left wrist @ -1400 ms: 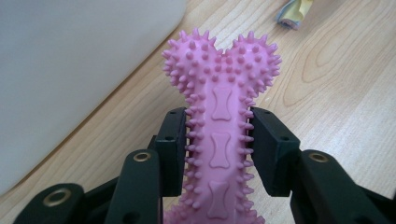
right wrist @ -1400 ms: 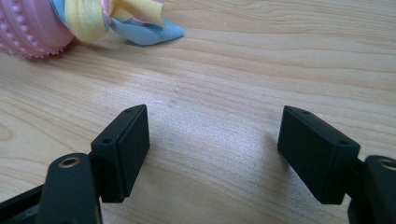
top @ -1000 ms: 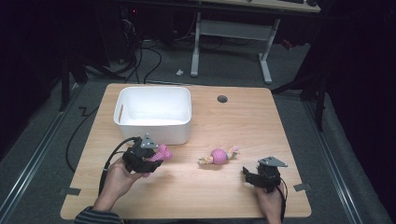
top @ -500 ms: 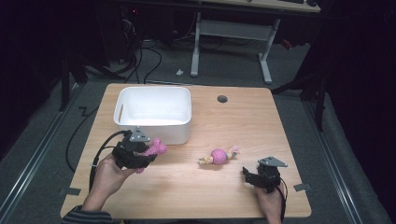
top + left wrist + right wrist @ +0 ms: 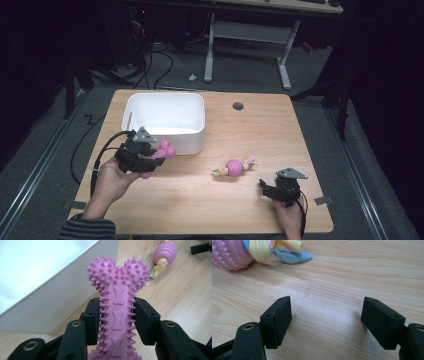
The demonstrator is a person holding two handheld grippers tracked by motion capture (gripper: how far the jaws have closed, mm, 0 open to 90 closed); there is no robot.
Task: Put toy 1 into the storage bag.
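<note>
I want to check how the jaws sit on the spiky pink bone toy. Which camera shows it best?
The left gripper view: the pink bone toy stands close up, its shaft clamped between the left gripper jaws, beside the white bin. The high view shows it small, partly hidden by that gripper.

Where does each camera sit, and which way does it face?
High view: above the person's side, facing forward and down on the table; both hands show.
Left gripper view: on the left gripper, looking along its jaws at the pink bone toy.
Right gripper view: on the right gripper, facing the tabletop.
All three show the pink ball toy.
</note>
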